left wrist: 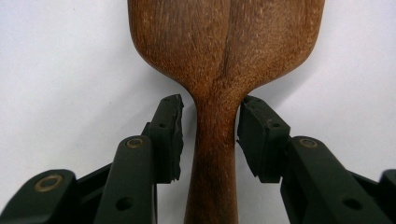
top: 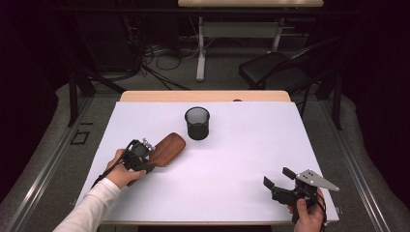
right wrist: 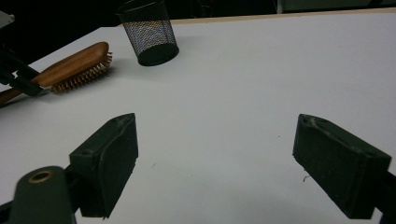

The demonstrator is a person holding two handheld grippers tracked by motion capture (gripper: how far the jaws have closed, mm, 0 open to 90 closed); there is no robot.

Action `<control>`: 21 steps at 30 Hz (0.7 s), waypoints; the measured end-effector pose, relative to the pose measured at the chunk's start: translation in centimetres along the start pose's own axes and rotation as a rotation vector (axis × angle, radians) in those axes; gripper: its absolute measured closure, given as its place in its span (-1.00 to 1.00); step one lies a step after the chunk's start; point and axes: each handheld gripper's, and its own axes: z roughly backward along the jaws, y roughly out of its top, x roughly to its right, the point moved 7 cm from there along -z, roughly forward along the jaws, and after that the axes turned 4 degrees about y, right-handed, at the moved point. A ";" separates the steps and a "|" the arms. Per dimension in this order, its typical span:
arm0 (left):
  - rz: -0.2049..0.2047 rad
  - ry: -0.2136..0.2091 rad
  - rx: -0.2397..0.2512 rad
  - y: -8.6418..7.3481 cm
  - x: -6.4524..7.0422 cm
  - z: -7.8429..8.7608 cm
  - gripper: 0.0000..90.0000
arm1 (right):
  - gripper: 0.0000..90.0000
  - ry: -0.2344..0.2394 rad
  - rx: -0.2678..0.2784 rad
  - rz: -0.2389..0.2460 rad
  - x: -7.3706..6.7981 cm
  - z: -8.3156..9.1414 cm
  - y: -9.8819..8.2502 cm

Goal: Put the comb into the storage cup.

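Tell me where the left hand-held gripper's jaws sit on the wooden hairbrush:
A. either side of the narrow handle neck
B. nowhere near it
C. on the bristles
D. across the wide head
A: the left hand-held gripper has a jaw on each side of the hairbrush handle, just below the head.

- A black mesh cup stands upright toward the far middle of the white tabletop.
- A dark chair and tangled cables occupy the floor beyond.
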 end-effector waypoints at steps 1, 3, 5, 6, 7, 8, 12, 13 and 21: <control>-0.001 0.005 -0.003 0.0 0.0 0.0 0.35 | -0.69 0.000 0.003 0.000 0.0 0.0 0.0; -0.004 0.006 -0.008 0.1 0.0 0.0 0.38 | -0.69 0.000 -0.001 0.000 0.0 0.0 0.0; -0.006 0.021 -0.012 0.2 0.1 -0.1 0.40 | -0.69 0.000 -0.001 0.001 0.0 0.0 0.0; -0.010 0.023 -0.021 0.2 0.1 -0.1 0.40 | -0.69 0.000 0.001 0.001 0.0 0.0 0.0; -0.015 0.028 -0.017 0.2 0.1 -0.1 0.41 | -0.69 0.001 -0.001 0.001 0.0 0.0 0.0; -0.016 0.032 -0.021 0.3 0.2 -0.1 0.41 | -0.69 0.001 -0.001 0.000 0.0 0.0 0.0; -0.024 0.052 -0.027 0.4 0.3 -0.2 0.44 | -0.69 0.002 -0.002 0.001 0.0 0.0 0.0; -0.024 0.056 -0.028 0.4 0.4 -0.2 0.45 | -0.69 0.002 -0.002 0.001 0.0 0.0 0.0; -0.026 0.069 -0.035 0.4 0.4 -0.4 0.51 | -0.69 0.004 0.000 -0.003 0.0 -0.1 0.0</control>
